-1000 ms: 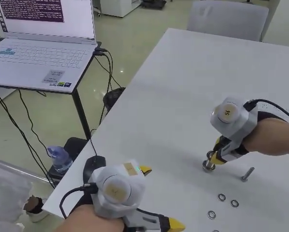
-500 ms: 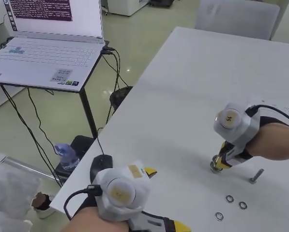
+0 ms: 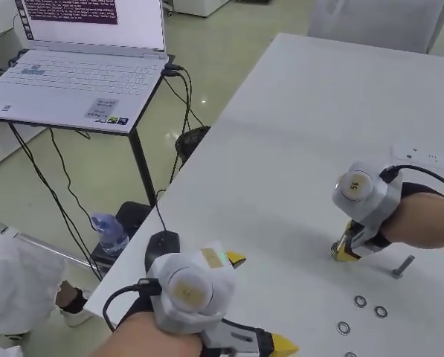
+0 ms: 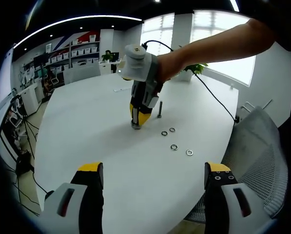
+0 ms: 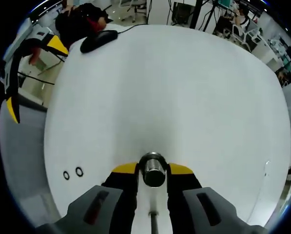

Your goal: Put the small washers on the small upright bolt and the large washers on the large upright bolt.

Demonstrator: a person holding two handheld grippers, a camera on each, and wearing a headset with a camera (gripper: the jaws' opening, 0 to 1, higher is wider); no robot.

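Observation:
The large upright bolt (image 5: 152,170) stands on the white table (image 3: 281,149), and my right gripper (image 3: 346,251) is shut on it, one yellow fingertip on each side of its head. Beside it, to its right in the head view, stands the small bolt (image 3: 402,266). Several small washers (image 3: 361,301) lie loose on the table nearer to me, and they also appear in the left gripper view (image 4: 174,146). My left gripper (image 4: 154,168) hangs open with nothing in it, near the table's front edge, pointing towards the right gripper (image 4: 143,97).
A black mouse (image 3: 162,242) sits at the table's near left corner. A laptop (image 3: 73,74) rests on a stand left of the table, with cables and a bottle (image 3: 106,230) on the floor below. A white power strip (image 3: 430,156) lies at far right.
The head camera has swung, shifting the whole picture. My right gripper has settled lower onto the large bolt, so its tips now hide the bolt in the head view. The washers lie as before.

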